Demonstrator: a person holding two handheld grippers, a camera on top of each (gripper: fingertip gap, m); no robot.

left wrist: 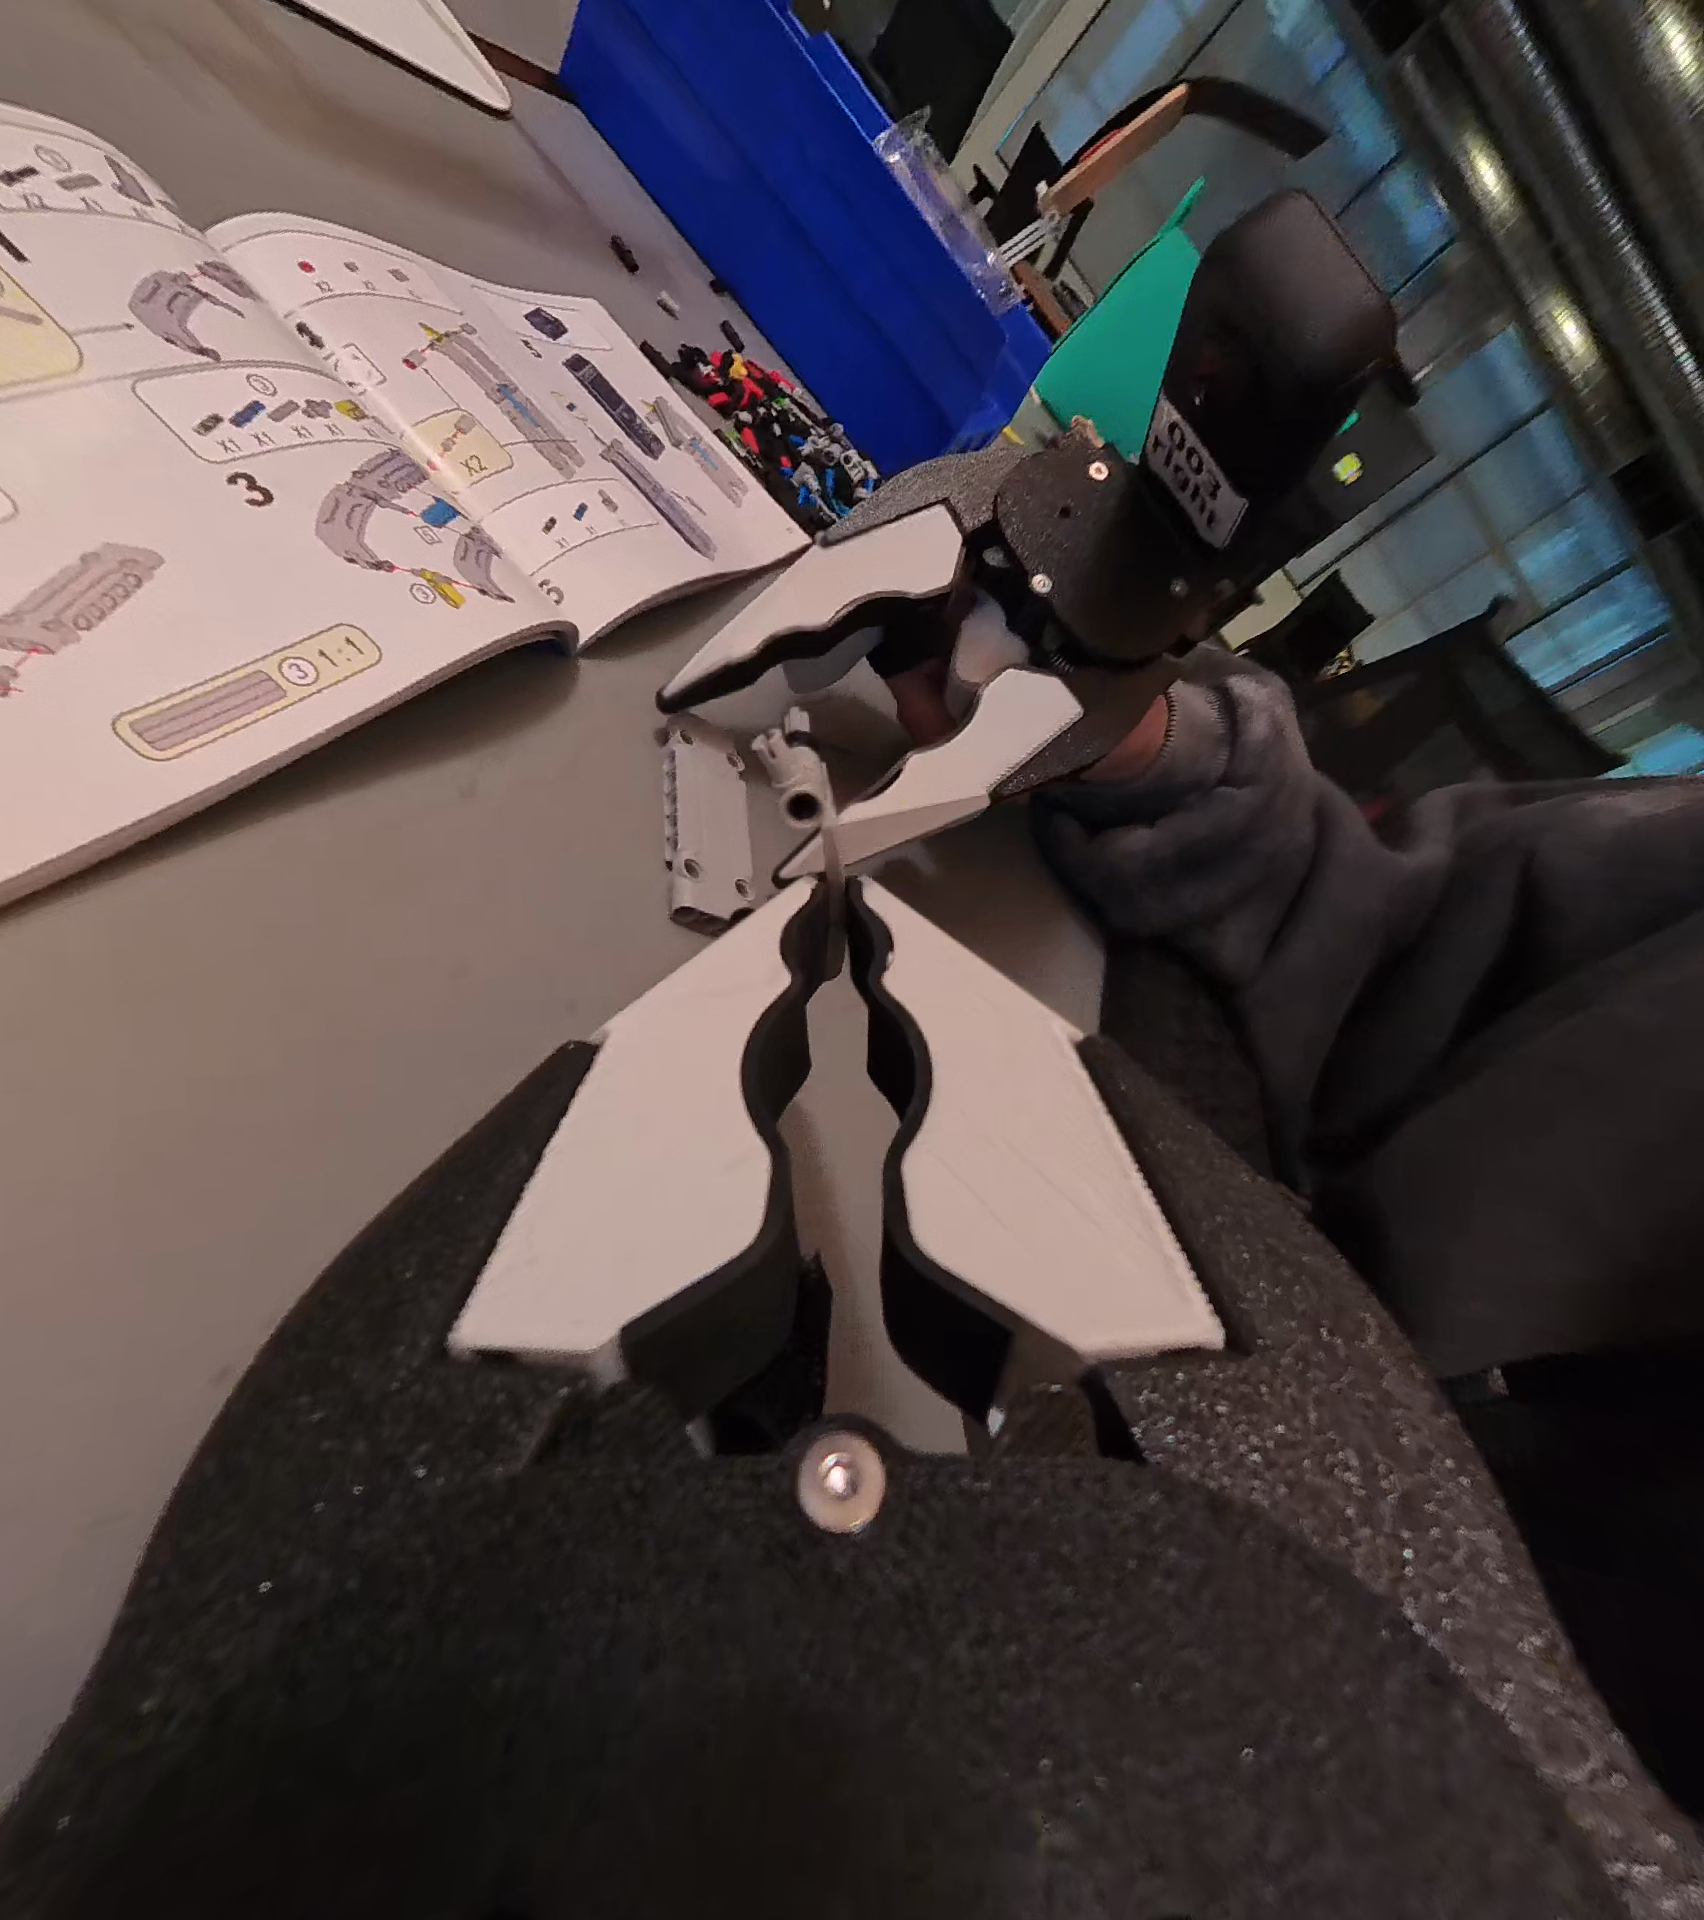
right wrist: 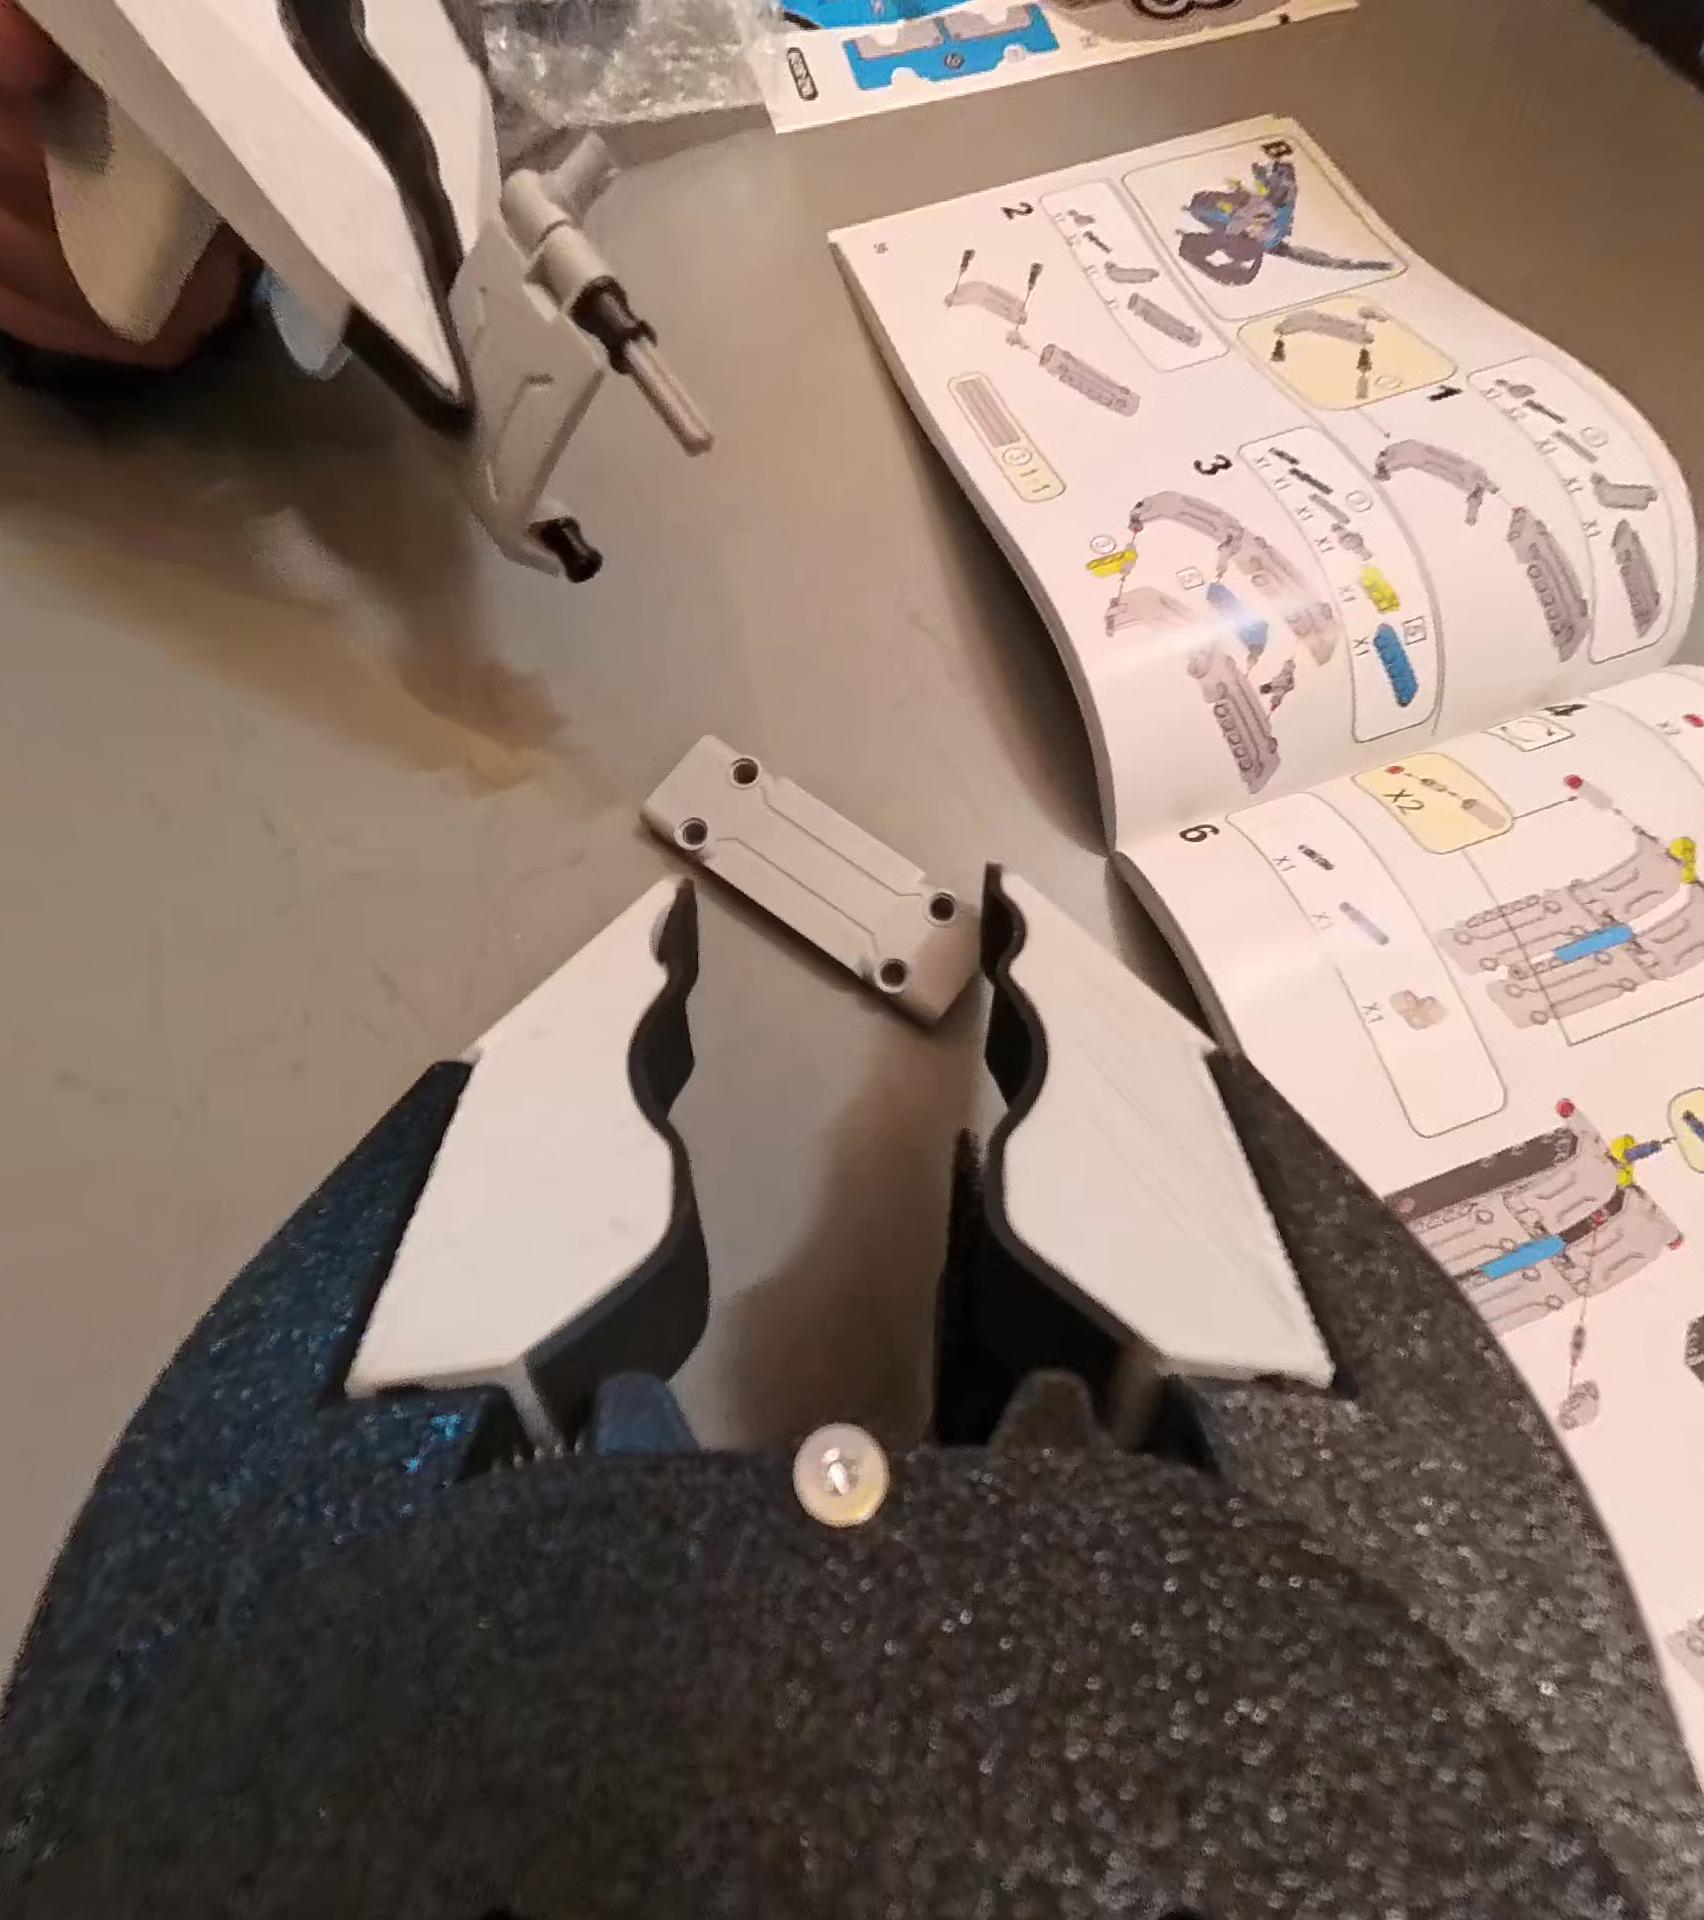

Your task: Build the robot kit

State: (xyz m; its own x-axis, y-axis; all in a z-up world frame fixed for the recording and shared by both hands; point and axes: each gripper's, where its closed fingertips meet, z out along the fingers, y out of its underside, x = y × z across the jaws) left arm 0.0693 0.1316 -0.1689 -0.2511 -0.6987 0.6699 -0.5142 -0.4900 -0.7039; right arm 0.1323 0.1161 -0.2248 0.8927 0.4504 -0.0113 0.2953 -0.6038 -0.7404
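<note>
Left tongs (left wrist: pixel 835 894) clamped on curved grey plastic part (right wrist: pixel 526 416), right tongs (right wrist: pixel 832 894) wide over flat holed grey panel (right wrist: pixel 812 883), matte grey surface (right wrist: pixel 204 779), open booklet (right wrist: pixel 1295 540) right.

Open instruction booklet (right wrist: pixel 1347 644) on the grey table (right wrist: pixel 204 831), loose small parts (left wrist: pixel 775 416) far off, blue bin (left wrist: pixel 775 187) beyond.

Grey panel (right wrist: pixel 812 896); grey table (right wrist: pixel 204 831); blue bin (left wrist: pixel 775 208).

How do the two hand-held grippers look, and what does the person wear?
Each hand-held gripper, left and right, has two pale grey wedge fingers with wavy black pads, on a rough black body with a silver screw. The right one bears a white label. The person wears a dark grey fleecy sleeve.
</note>
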